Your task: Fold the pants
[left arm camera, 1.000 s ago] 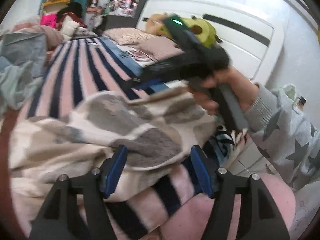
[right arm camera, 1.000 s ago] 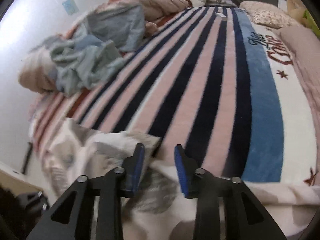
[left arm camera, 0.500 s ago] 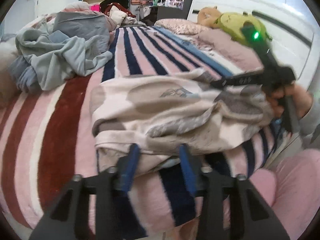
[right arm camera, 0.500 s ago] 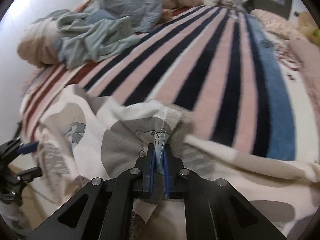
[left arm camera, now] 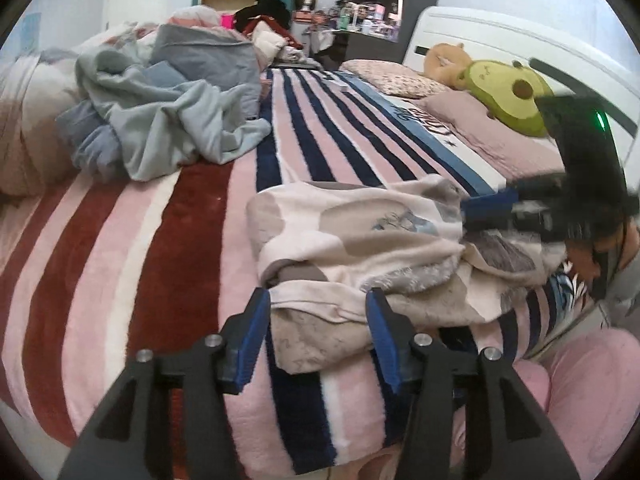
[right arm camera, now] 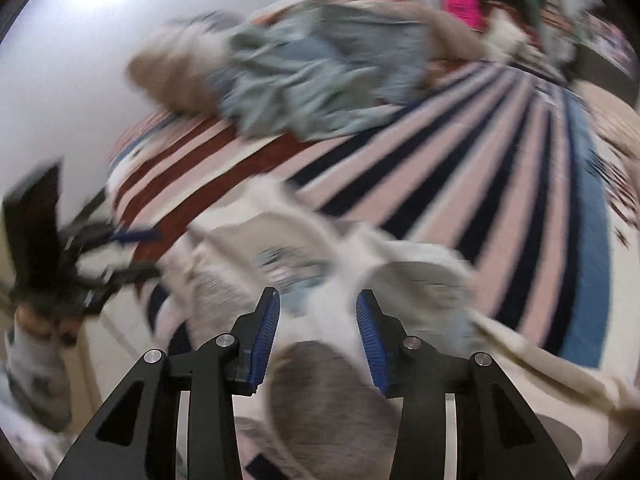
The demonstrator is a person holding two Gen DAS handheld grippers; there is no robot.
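Left hand-held gripper (left arm camera: 318, 320) has its blue fingers (left arm camera: 253, 340) spread wide, one on each side of the near edge of the pants (left arm camera: 360, 248), not pinching them. Right hand-held gripper (right arm camera: 317, 332) is spread wide too, hanging over the same pants (right arm camera: 320, 392) (that view is very blurry). The pants are cream with grey blobs and lie bunched up on the striped blanket (left arm camera: 160, 240) close to the edge of the bed. Farther back sits a heap of blue-grey clothes (left arm camera: 160, 120). Up by the white headboard (left arm camera: 500, 44) there are pillows (left arm camera: 400, 76) and a green avocado plush toy (left arm camera: 504, 96).
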